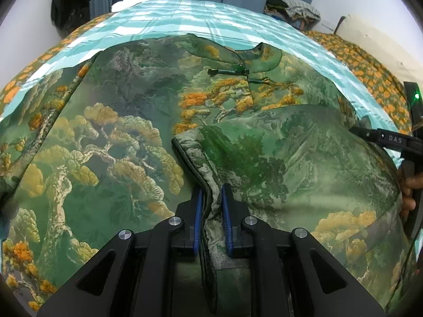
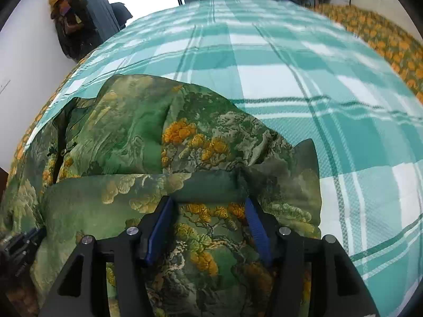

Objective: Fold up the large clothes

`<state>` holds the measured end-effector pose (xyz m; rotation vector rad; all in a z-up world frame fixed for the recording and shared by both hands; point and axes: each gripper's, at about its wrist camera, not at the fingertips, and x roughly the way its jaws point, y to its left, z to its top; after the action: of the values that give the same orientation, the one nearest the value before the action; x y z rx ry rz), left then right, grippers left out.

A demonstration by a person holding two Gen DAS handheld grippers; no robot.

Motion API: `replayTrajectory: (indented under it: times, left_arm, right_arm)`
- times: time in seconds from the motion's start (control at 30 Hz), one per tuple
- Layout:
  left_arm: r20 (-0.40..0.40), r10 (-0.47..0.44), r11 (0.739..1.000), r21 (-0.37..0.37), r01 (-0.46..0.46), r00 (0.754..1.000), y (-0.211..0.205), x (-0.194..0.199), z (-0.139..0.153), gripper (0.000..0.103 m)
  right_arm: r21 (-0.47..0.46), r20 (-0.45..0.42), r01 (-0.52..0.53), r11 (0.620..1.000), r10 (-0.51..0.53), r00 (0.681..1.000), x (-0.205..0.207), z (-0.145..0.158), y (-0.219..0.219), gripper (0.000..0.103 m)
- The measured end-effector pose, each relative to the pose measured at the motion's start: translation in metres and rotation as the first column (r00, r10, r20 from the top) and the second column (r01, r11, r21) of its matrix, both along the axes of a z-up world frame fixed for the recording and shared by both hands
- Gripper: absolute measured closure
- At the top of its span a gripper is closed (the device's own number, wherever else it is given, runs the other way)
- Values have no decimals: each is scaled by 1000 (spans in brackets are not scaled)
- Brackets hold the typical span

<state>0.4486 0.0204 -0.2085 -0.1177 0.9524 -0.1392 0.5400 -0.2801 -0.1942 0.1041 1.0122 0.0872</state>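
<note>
Garment: a large green robe (image 1: pixel 111 137) printed with trees and orange blossom lies spread over most of the left wrist view, its collar (image 1: pixel 260 58) and dark frog fastenings toward the upper centre; in the right wrist view it fills the lower left and centre.
Folded part: a sleeve or side panel (image 1: pixel 277 153) lies doubled over the body at centre right, its dark-trimmed edge running down to the lower centre.
Left gripper (image 1: pixel 212 200): clamped on that trimmed edge, blue pads (image 1: pixel 198 211) pressing it from both sides at lower centre.
Right gripper (image 2: pixel 207 211): fingers spread wide apart over the cloth at lower centre, blue pads (image 2: pixel 161 227) clear of each other; whether they touch the fabric beneath, I cannot tell.
Bedsheet (image 2: pixel 277 52): teal and white check, upper half of both views, under the robe.
Cut off: the robe's hem and lower portion run out of both frames; its far left sleeve is lost at the frame edge.
Hard to make out: dark hanging clothes (image 2: pixel 68 18) at upper left, a heap of laundry (image 1: pixel 293 6) at upper right, both small and distorted.
Orange-patterned cover (image 1: pixel 370 71): right margin, beyond the sheet.
</note>
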Motion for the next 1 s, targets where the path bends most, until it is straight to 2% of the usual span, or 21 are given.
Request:
replayTrajectory:
  times: [0.17,0.43,0.5,0.7,0.77,0.8,0.83,0.9,1.0]
  left_arm:
    - [6,0,1000,3,-1,1000,1,-1,0,89]
    - [11,1,1000,23,-1,1000,-2,-2,0,89]
    - [12,1,1000,31,-1,1000,-4,-2,0,89]
    - [8,-1,996,84,1,1000,-12,-1,2,87]
    - [16,7,993,116,-9,1000,-13,-4,6,77]
    - [19,16,990,139,-19,1000,-12,-8,9,63]
    - [20,30,986,162,-33,999,-11,-12,12,44]
    - [20,65,983,170,-68,998,-4,-27,21,24]
    - [13,58,995,77,-59,998,14,-59,33,20]
  right_arm:
    - [3,-12,-18,1000,18,1000,-23,15,-3,45]
    - [-25,-39,-88,996,87,995,-102,23,5,44]
    - [-29,-37,-82,996,81,996,-108,17,4,44]
    - [-119,-30,-86,989,83,996,-98,-1,18,42]
    - [-133,-29,-72,988,69,997,-100,3,21,42]
    - [-137,-22,-62,989,59,998,-105,9,20,42]
    - [-139,-14,-53,989,52,999,-110,15,20,42]
    - [-143,18,-36,989,39,999,-131,31,19,42]
    - [-139,52,-35,990,42,998,-168,43,18,39]
